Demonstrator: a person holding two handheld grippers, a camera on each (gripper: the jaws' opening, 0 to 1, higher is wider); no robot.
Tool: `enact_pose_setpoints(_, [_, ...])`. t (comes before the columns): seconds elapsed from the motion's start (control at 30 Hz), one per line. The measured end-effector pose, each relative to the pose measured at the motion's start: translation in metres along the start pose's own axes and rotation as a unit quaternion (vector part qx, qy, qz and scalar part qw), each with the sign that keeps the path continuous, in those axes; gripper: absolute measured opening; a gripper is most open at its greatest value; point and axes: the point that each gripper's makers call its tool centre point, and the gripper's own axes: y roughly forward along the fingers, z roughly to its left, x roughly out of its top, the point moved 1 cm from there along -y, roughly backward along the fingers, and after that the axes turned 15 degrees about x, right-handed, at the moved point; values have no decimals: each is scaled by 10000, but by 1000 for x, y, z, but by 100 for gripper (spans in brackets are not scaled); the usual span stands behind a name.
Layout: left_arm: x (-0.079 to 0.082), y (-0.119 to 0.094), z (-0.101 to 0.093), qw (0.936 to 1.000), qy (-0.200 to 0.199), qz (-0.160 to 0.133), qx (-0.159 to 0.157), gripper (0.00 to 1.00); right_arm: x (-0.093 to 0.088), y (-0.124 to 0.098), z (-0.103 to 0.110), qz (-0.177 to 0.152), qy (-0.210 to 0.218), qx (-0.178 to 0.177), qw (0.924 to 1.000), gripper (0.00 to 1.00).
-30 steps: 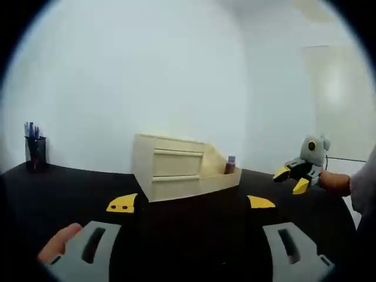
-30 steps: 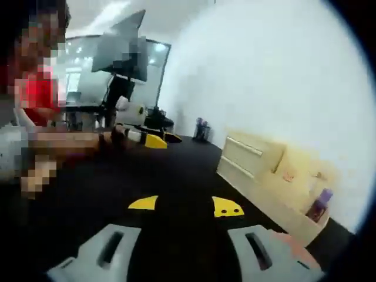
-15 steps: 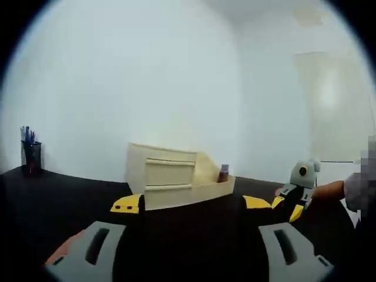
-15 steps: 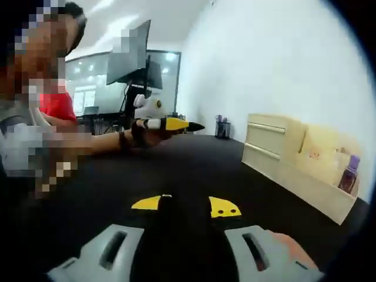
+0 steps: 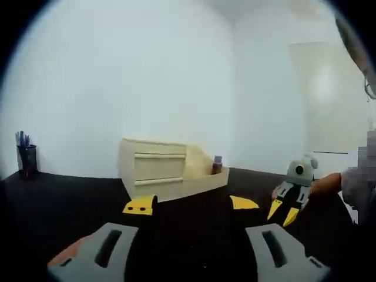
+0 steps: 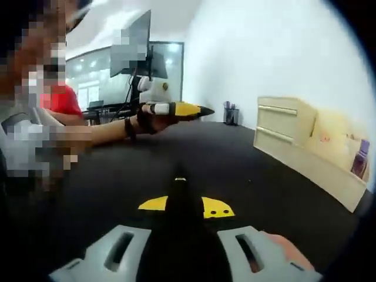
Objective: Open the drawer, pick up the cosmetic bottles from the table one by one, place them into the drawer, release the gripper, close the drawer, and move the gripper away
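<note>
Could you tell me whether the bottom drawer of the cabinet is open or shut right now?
Open. The drawer juts out from the cabinet front, and a purple-capped bottle stands upright inside it.

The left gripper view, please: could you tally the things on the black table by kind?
Drawer cabinet: 1
Pulled-out drawer: 1
Cosmetic bottle, standing in that drawer: 1
Pen holder, with pens in it: 1
Total: 4
</note>
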Motion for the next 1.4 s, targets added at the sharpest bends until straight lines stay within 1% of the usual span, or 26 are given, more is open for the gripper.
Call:
enact_pose_setpoints(0.07, [-3,-2,-6,9999,33,46,-108,36,-1,0,0,-7,37,-15,10000,14])
enact_pose_setpoints(0.13, [-7,-2,-11,9996,91,136,-210,38,-1,0,0,-15,48,-29,10000,13])
enact_pose_setpoints(0.17, [-5,0,-7,9996,114,132,-237,38,-1,0,0,-17,66,-17,10000,13])
enact_pose_setpoints(0.2, [-6,0,-9,9994,164,138,-283,38,-2,0,1,-4,82,-10,10000,12])
enact_pose_setpoints(0.3, [-8,-1,-18,9988,234,159,-394,38,-5,2,1,67,101,-1,9999,11])
enact_pose_setpoints(0.37, [-12,-1,-23,9984,297,203,-441,39,-9,3,0,176,22,-36,9998,8])
enact_pose_setpoints(0.43, [-14,0,-27,9978,383,228,-487,39,-8,3,1,161,20,-26,9999,8])
enact_pose_setpoints(0.53, [-13,-2,-38,9965,527,173,-632,39,-8,2,1,150,83,-13,9999,8])
enact_pose_setpoints(0.63, [-8,-6,-51,9947,449,112,-919,42,-8,1,-1,106,362,-5,9993,7])
enact_pose_setpoints(0.7, [-5,-8,-56,9941,369,68,-1022,43,-6,-2,-3,-14,681,10,9977,7])
enact_pose_setpoints(0.8, [-4,-11,-64,9928,356,36,-1140,43,1,-5,-7,-361,1476,117,9883,7])
enact_pose_setpoints(0.87, [-4,-12,-68,9920,367,24,-1204,43,4,-9,-12,-570,1856,134,9809,6])
enact_pose_setpoints(0.9, [-3,-12,-71,9914,352,11,-1258,43,4,-10,-14,-640,2085,154,9758,6])
enact_pose_setpoints(0.93, [-3,-13,-72,9911,347,6,-1285,43,5,-10,-14,-687,2189,187,9732,6])
enact_pose_setpoints(0.97, [-3,-13,-75,9908,361,6,-1305,43,5,-11,-15,-741,2416,224,9673,6])
enact_pose_setpoints(1.0, [-3,-14,-78,9903,406,4,-1329,43,3,-11,-16,-727,2751,236,9584,6])
enact_pose_setpoints(1.03, [-3,-14,-82,9895,471,-5,-1368,43,3,-11,-16,-758,2898,303,9536,6])
enact_pose_setpoints(1.13, [-1,-16,-97,9855,683,-46,-1553,44,8,-11,-12,-936,3649,445,9253,6])
enact_pose_setpoints(1.17, [1,-19,-104,9839,696,-103,-1644,44,11,-11,-10,-967,3774,510,9196,6])
enact_pose_setpoints(1.2, [5,-22,-112,9816,711,-187,-1761,44,12,-12,-9,-969,3962,495,9117,6])
enact_pose_setpoints(1.23, [6,-25,-116,9804,727,-224,-1816,45,13,-14,-9,-976,4139,448,9040,6])
enact_pose_setpoints(1.27, [7,-26,-119,9800,753,-241,-1828,45,15,-16,-7,-985,4125,480,9044,6])
enact_pose_setpoints(1.3, [7,-27,-122,9789,820,-260,-1854,45,16,-19,-6,-992,4213,460,9003,6])
enact_pose_setpoints(1.33, [8,-28,-122,9776,903,-286,-1879,45,16,-21,-6,-968,4271,422,8980,6])
enact_pose_setpoints(1.37, [8,-28,-120,9764,1064,-306,-1856,45,17,-23,-4,-902,4236,375,9006,6])
enact_pose_setpoints(1.4, [7,-25,-119,9751,1312,-325,-1759,45,17,-26,-4,-852,4234,329,9013,6])
